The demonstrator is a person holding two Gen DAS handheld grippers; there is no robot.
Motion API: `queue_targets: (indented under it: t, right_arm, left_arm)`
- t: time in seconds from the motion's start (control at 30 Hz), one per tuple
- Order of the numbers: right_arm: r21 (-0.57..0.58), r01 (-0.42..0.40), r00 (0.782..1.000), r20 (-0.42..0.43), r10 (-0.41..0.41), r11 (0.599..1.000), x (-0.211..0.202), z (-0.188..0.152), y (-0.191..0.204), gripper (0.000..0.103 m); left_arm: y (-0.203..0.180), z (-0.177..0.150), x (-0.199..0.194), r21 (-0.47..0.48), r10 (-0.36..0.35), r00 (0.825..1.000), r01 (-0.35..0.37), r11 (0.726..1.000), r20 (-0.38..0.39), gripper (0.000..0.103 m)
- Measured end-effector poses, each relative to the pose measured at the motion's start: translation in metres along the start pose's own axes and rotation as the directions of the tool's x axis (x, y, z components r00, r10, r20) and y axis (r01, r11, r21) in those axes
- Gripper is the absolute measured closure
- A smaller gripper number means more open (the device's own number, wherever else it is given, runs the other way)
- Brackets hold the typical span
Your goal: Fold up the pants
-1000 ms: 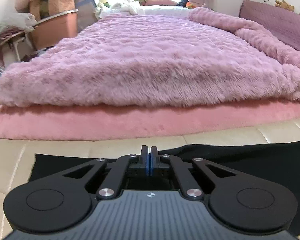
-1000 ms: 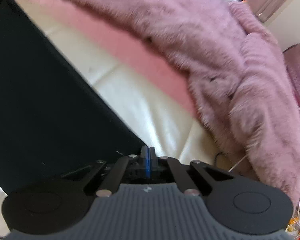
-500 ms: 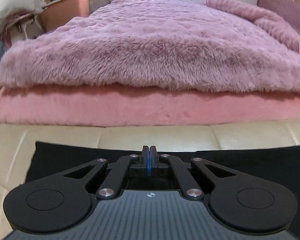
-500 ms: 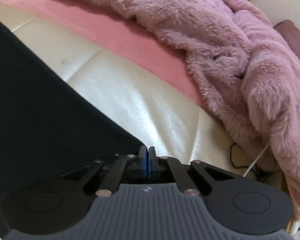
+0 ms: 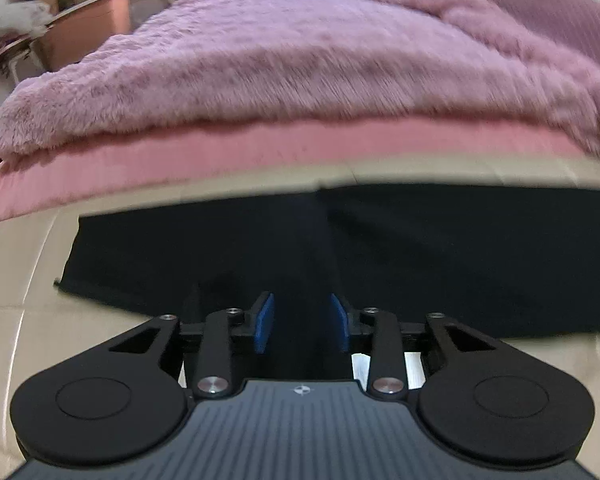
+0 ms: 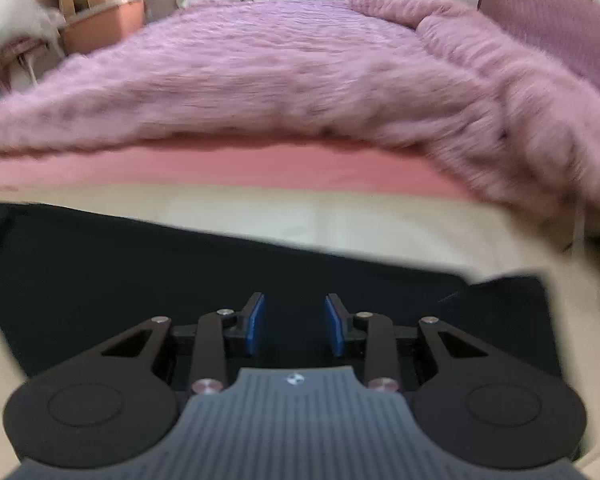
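Right now, ahead of both my tools, the bed [image 5: 100, 232] fills the view: a furry purple blanket [image 5: 300, 64] over a pink cover [image 5: 260, 152], with a cream strip of mattress nearest me. On that strip the pants [image 5: 440, 256] lie flat, black and spread wide, directly under and in front of the tools. In the left view their near-left corner sits just left of the tool; in the right view the pants [image 6: 120, 272] run off to the left, and their right edge ends just right of the tool.

My left tool [image 5: 302, 322] is low over the cloth with its blue pads well apart, holding nothing. My right tool [image 6: 295, 324] is the same: spread, empty, cloth beneath it.

I judge the fabric light, soft and limp; it should slump and crease if lifted from one point, and thin layers may slip apart between the pads. I would pinch at corners or along a hemmed edge, one tool at each end, catching every layer so the fold carries over evenly.
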State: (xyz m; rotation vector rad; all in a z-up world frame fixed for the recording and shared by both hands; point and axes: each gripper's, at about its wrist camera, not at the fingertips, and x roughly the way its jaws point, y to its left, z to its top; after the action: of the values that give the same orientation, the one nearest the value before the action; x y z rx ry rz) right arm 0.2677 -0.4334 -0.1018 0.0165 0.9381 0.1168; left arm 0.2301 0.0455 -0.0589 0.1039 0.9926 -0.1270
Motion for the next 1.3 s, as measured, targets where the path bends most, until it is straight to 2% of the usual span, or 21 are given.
queue_targets:
  t: [0.07, 0.17, 0.33, 0.4, 0.5, 0.53, 0.57, 0.6, 0.63, 0.67, 0.87, 1.07, 1.3]
  right_arm:
    - [0.008, -0.025, 1.0, 0.009, 0.025, 1.0, -0.003, -0.016, 0.034, 0.075]
    - [-0.017, -0.054, 0.998, 0.011, 0.054, 0.998, -0.005, -0.036, 0.081, 0.075]
    - [-0.033, -0.109, 0.994, 0.001, 0.11, 0.993, -0.002, -0.06, 0.136, 0.075]
    - [-0.058, -0.1, 0.995, -0.012, 0.099, 0.993, 0.004, -0.065, 0.151, 0.074]
    - [-0.088, -0.081, 0.996, -0.032, 0.079, 0.993, 0.012, -0.066, 0.165, 0.072]
    - [-0.095, -0.079, 0.996, -0.038, 0.076, 0.992, 0.014, -0.066, 0.169, 0.071]
    - [-0.102, -0.075, 0.997, -0.042, 0.071, 0.992, 0.015, -0.065, 0.171, 0.07]
    - [-0.112, -0.069, 0.997, -0.043, 0.064, 0.991, 0.015, -0.065, 0.174, 0.07]
    - [-0.122, -0.062, 0.997, -0.041, 0.057, 0.991, 0.014, -0.066, 0.174, 0.07]
    - [-0.129, -0.059, 0.998, -0.038, 0.054, 0.99, 0.014, -0.064, 0.174, 0.07]
    - [-0.144, -0.034, 0.999, -0.016, 0.032, 0.989, 0.013, -0.056, 0.172, 0.069]
    - [-0.207, 0.035, 0.999, 0.011, -0.034, 0.978, 0.016, -0.047, 0.171, 0.069]
    - [-0.19, 0.106, 0.994, 0.027, -0.103, 0.976, 0.031, -0.027, 0.155, 0.069]
  left_arm:
    - [-0.007, -0.015, -0.007, 0.035, -0.002, 1.0, 0.002, 0.999, -0.024, 0.053]
    - [-0.016, -0.037, -0.015, 0.059, -0.006, 0.999, 0.009, 0.998, -0.051, 0.044]
    - [-0.024, -0.062, -0.014, 0.09, 0.001, 0.997, 0.006, 0.996, -0.081, 0.042]
    - [-0.027, -0.068, -0.01, 0.096, 0.032, 0.996, -0.023, 0.995, -0.085, 0.042]
    - [-0.026, -0.073, -0.006, 0.087, 0.032, 0.996, -0.026, 0.996, -0.079, 0.042]
    - [-0.025, -0.073, -0.005, 0.078, 0.026, 0.997, -0.02, 0.997, -0.078, 0.048]
    - [-0.023, -0.072, -0.005, 0.065, 0.01, 0.997, -0.005, 0.998, -0.074, 0.063]
    - [-0.021, -0.072, -0.004, 0.051, -0.008, 0.997, 0.011, 0.999, -0.073, 0.073]
    - [-0.02, -0.071, -0.003, 0.04, -0.01, 0.997, 0.013, 0.999, -0.074, 0.089]
    - [-0.019, -0.07, -0.003, 0.037, -0.005, 0.998, 0.007, 0.999, -0.07, 0.1]
    - [0.004, -0.054, -0.022, -0.039, -0.006, 1.0, 0.007, 0.999, 0.026, 0.101]
    - [0.048, -0.015, -0.045, -0.13, 0.019, 0.994, -0.005, 0.992, 0.111, 0.101]
    - [0.113, 0.04, -0.042, -0.207, 0.045, 0.99, -0.017, 0.978, 0.132, 0.101]
